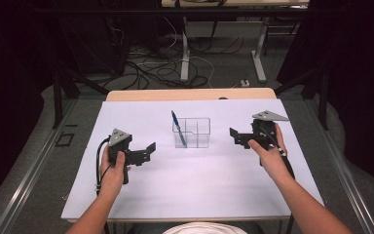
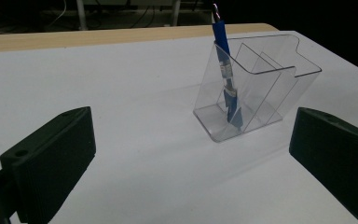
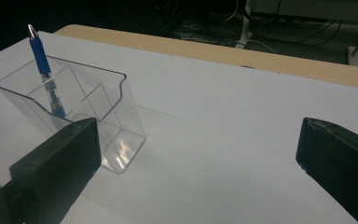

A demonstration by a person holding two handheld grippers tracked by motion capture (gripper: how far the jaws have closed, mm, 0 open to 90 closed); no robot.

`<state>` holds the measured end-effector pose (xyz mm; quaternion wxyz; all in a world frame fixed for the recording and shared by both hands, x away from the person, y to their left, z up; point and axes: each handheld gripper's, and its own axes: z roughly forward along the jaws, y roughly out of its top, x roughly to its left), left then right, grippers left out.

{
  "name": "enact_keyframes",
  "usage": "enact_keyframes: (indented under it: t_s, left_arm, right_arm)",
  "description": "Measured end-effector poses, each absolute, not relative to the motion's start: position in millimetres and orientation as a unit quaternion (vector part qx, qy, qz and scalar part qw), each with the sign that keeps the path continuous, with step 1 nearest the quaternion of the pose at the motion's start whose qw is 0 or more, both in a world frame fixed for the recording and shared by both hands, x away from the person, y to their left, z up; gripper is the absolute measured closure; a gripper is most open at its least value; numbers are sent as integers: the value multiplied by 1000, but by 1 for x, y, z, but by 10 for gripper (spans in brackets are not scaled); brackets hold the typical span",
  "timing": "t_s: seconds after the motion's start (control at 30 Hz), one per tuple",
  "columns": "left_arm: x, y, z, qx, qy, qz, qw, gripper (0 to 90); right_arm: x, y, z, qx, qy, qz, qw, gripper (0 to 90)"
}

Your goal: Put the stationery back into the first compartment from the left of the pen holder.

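High view shows a clear plastic holder (image 1: 192, 132) on the white table (image 1: 190, 187) between the left tongs (image 1: 149, 151) and right tongs (image 1: 234, 136), well apart from both; each pair has its jaws spread wide and grips nothing. A blue pen (image 1: 178, 128) leans tilted in the holder's compartment nearest the left tongs. Both look light, stiff and slippery, so I judge the pen's bare upper end the best place to grip; no writing is readable.
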<state>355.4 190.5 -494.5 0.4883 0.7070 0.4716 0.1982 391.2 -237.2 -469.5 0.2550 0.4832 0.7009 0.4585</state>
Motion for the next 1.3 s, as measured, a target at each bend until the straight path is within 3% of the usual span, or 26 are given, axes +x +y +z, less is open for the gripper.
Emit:
enact_keyframes:
  t_s: [0.8,1.3]
  left_arm:
    - [356,194,-495,703,478,201,487,2]
    - [357,197,-497,702,481,201,486,2]
  right_arm:
    - [385,-286,-510,519,677,435,288,0]
    - [388,-293,-534,530,688,418,267,0]
